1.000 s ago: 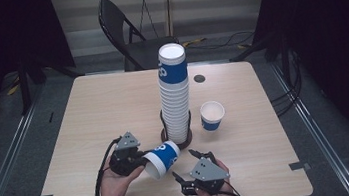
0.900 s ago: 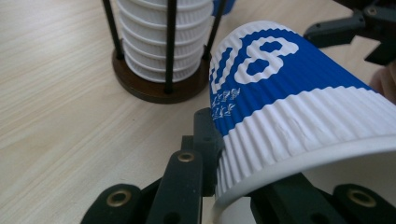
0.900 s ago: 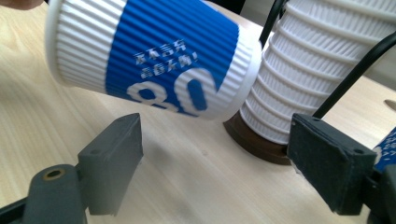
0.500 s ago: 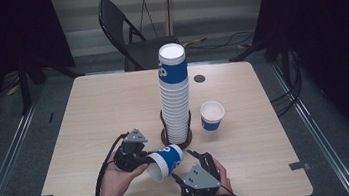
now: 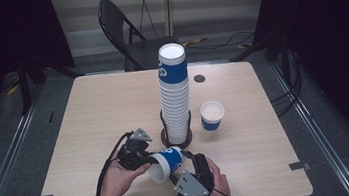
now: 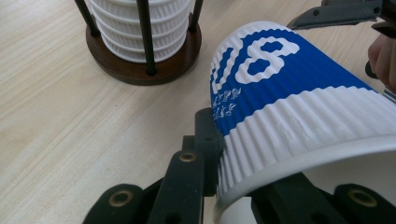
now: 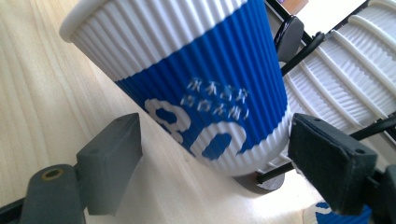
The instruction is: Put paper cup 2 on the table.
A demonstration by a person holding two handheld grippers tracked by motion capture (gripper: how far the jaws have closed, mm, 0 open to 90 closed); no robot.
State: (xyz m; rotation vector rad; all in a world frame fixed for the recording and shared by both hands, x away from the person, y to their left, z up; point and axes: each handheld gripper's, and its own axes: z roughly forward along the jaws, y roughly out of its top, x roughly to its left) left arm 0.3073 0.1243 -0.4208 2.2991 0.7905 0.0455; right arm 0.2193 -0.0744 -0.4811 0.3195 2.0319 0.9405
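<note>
While the pale wooden worktop [image 5: 89,118] spreads wide under everything, the tall stack of cups [image 5: 175,93] in its dark-based wire holder [image 5: 176,139] stands at the middle, with a folding chair [image 5: 124,31] beyond the far edge. Over the last second I have drawn my two hands closer together in front of that holder, and the ribbed blue-and-white cup [image 5: 166,162] has tipped further onto its side between them, which I take to mean a hand-over is about to happen.

My left hand-held gripper [image 5: 136,153] is closed on the cup's rim, one jaw outside the wall and one inside the mouth. My right hand-held gripper [image 5: 196,168] stands wide apart around the cup's base end, its pads on either side and not yet touching, holding nothing.

Just behind the cup, the holder's rods sit near the right jaws, so I judge a careless closing could knock them. A single upright cup [image 5: 212,115] stands to the right of the stack, well apart from my hands. Smallest of all, a dark round spot [image 5: 199,78] sits in the worktop near the far side.
</note>
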